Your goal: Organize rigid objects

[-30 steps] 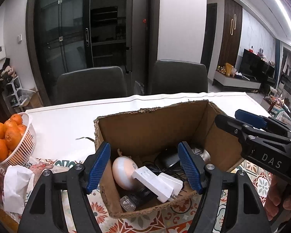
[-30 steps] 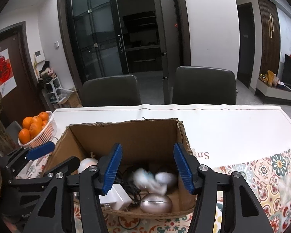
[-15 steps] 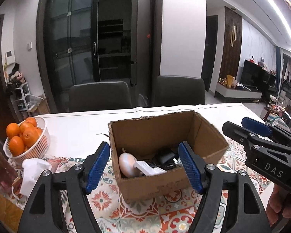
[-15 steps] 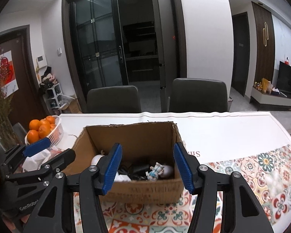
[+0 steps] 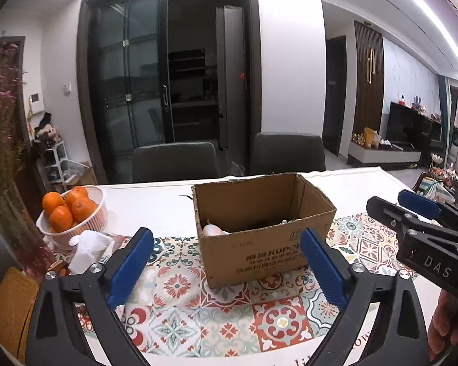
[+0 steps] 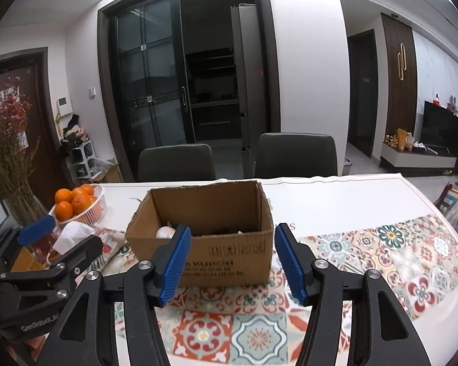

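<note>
A patterned tablecloth covers the table; a basket of oranges sits at left; the cardboard box stands mid-table, a pale egg-shaped thing inside; left gripper has just spread wide, empty; right gripper has just been parting slightly, empty.

A white table is holding a colorful tile mat, a cardboard box and a basket of oranges.
</note>
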`<action>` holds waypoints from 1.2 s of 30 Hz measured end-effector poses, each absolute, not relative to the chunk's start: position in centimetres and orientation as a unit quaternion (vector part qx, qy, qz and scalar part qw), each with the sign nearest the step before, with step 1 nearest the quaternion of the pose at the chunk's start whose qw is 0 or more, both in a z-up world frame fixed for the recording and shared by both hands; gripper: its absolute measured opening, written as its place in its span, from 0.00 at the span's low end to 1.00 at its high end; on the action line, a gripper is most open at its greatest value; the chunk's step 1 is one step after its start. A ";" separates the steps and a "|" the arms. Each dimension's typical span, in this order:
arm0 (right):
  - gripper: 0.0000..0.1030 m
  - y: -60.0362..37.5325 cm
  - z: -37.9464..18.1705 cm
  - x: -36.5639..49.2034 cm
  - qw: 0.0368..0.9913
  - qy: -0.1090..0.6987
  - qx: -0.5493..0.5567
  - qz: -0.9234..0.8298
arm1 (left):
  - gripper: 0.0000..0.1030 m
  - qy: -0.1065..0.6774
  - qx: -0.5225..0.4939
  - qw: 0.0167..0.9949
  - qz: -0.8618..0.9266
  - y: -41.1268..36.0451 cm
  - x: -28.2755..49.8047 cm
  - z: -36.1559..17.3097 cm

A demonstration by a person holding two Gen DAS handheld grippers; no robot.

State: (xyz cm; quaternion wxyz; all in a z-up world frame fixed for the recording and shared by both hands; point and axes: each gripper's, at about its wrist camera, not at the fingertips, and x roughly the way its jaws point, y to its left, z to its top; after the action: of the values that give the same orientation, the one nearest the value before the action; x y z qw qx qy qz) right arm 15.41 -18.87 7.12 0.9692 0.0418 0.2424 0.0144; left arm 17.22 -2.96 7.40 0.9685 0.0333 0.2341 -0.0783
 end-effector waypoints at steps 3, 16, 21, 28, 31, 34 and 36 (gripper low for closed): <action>0.68 -18.8 7.3 13.7 0.971 0.234 0.041 0.009 | 1.00 0.224 0.032 0.972 -0.071 -2.6 15.4 7.5; 0.83 -18.5 6.7 6.8 0.975 0.218 0.037 -0.019 | 1.00 0.195 0.040 0.979 -0.051 -2.4 8.9 7.5; 0.83 -18.3 6.6 5.6 0.975 0.217 0.037 -0.019 | 1.00 0.191 0.037 0.980 -0.044 -2.1 7.4 7.4; 0.84 -18.1 6.7 4.2 0.976 0.213 0.034 -0.018 | 1.00 0.193 0.027 0.979 -0.053 -1.7 6.2 7.5; 0.85 -18.0 6.8 3.8 0.977 0.209 0.031 -0.020 | 1.00 0.190 0.029 0.980 -0.049 -1.6 5.9 7.5; 0.85 -17.8 6.9 3.6 0.978 0.207 0.029 -0.019 | 1.00 0.187 0.029 0.981 -0.046 -1.5 5.7 7.5; 0.85 -17.7 6.9 3.5 0.978 0.206 0.028 -0.019 | 1.00 0.186 0.029 0.981 -0.045 -1.5 5.6 7.5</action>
State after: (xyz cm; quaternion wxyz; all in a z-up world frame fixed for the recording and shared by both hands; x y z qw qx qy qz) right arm 3.52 -17.74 6.86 0.9780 0.0281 0.2059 -0.0187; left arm 5.61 -1.48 7.52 0.9811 0.0294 0.1861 -0.0446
